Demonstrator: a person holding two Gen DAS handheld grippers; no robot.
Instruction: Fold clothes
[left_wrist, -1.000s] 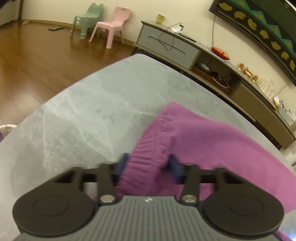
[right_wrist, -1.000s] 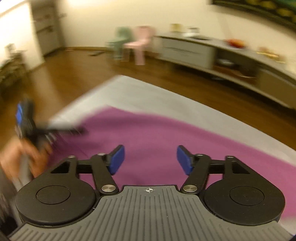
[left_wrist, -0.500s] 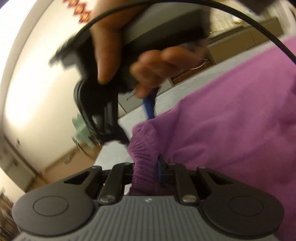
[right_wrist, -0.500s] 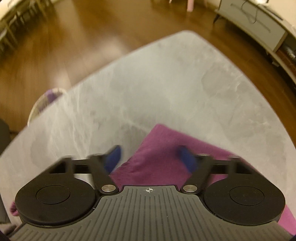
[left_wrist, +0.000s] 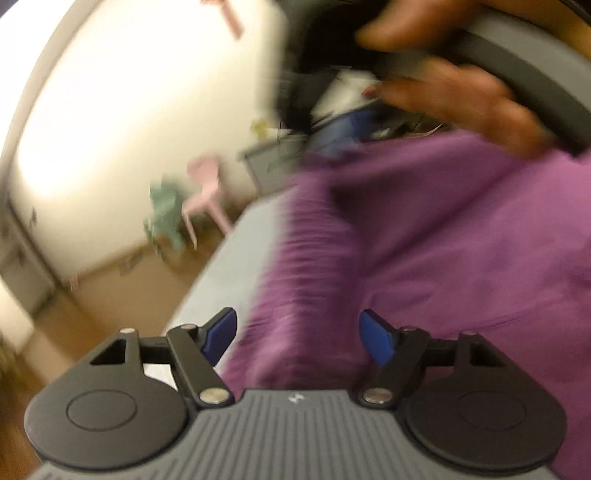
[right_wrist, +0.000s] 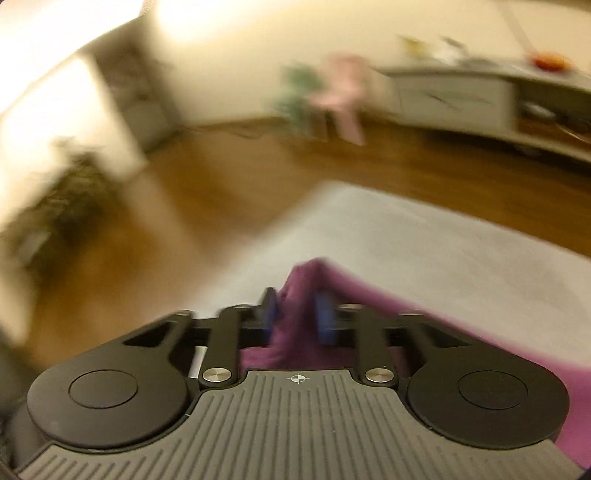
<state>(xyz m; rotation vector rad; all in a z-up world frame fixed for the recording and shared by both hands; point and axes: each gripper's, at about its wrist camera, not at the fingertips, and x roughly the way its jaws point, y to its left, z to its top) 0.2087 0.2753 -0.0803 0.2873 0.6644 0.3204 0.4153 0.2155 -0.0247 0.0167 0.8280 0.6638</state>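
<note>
Wooden flooring (right_wrist: 207, 192) and a pale wall fill the background of both views, with a pink chair (left_wrist: 207, 192) and a green one (left_wrist: 166, 218) at centre left of the left wrist view and a long grey sideboard (right_wrist: 461, 99) at upper right of the right wrist view. Everything is blurred.

Across the lower right of both frames lies a grey table (right_wrist: 406, 236), and on it the purple garment (left_wrist: 461, 266), its ribbed band running down the middle of the left wrist view.

At bottom centre of that view, the left gripper (left_wrist: 297, 334) has its blue fingers spread wide, the ribbed band lying between them with neither pad pressing it.

At the upper right of the same frame, a hand (left_wrist: 454, 92) holds the other tool above the cloth.

In the right wrist view, the right gripper (right_wrist: 297, 314) is closed narrowly on a raised peak of the garment at lower centre, the fabric pinched between the blue pads.
</note>
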